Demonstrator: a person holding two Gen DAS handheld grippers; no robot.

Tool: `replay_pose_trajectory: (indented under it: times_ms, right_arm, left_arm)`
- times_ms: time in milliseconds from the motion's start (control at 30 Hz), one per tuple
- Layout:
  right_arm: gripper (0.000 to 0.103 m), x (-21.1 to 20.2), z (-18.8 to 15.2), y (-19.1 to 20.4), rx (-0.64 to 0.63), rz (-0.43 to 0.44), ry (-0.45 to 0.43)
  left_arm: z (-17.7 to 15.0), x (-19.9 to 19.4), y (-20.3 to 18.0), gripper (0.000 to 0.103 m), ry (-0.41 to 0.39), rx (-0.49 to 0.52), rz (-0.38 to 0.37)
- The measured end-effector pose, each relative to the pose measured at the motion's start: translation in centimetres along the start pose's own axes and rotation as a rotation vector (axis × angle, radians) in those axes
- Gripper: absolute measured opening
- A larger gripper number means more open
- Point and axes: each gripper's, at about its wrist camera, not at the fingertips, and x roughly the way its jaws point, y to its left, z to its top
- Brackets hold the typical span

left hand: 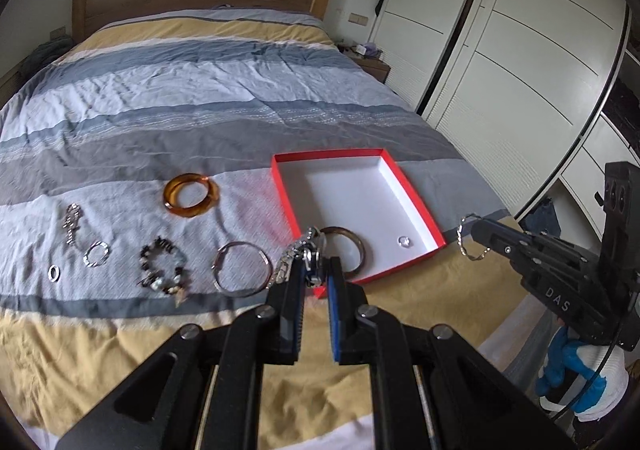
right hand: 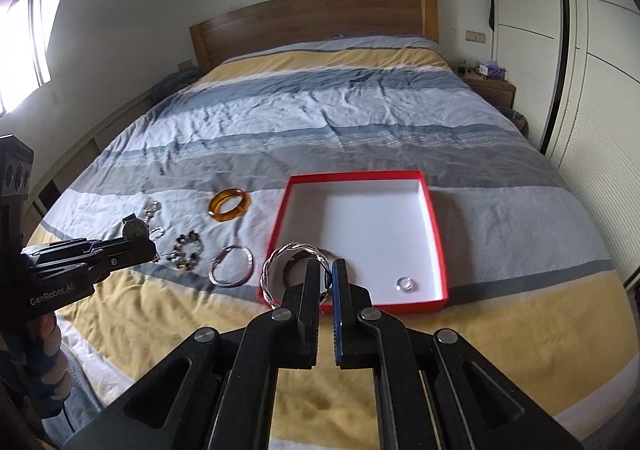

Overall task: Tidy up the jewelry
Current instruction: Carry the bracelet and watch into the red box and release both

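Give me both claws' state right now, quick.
Left claw: closed on a metal-band wristwatch.
Right claw: closed on a twisted silver bangle.

Left claw (left hand: 315, 270) grips a watch (left hand: 309, 250); red box (left hand: 416, 194) beyond.

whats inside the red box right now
In the red box: a small silver ring near the front right corner and a brown bangle at the front left. The fingers and the twisted bangle and watch they hold cover part of that corner. The rest shows bare white.
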Motion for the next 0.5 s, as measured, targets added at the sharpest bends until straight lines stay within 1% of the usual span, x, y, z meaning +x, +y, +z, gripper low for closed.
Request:
replay_pose_trajectory:
  times_ms: [133,233,367,500]
  right_arm:
    - [0.006,4.7,2.5,-3.2,0.001,-0.025,0.035]
    - [0.006,8.9,4.2,-4.8,-0.008,-0.04,0.071]
    - [0.006,14.1,5.5,-6.5,-0.013,-0.056,0.125]
    - [0.006,18.5,5.9,-7.5,-0.023,-0.078,0.178]
  left_arm:
    - [3.4,6.0,-1.2,0.009,0.041,0.025,-0.016]
    - [5.4,10.4,-1.5,0.009,0.073,0.036,-0.02]
    - [6.6,15.8,-1.5,0.009,0.123,0.066,-0.003]
    - [6.9,20.0,-1.4,0.009,0.164,0.098,0.012]
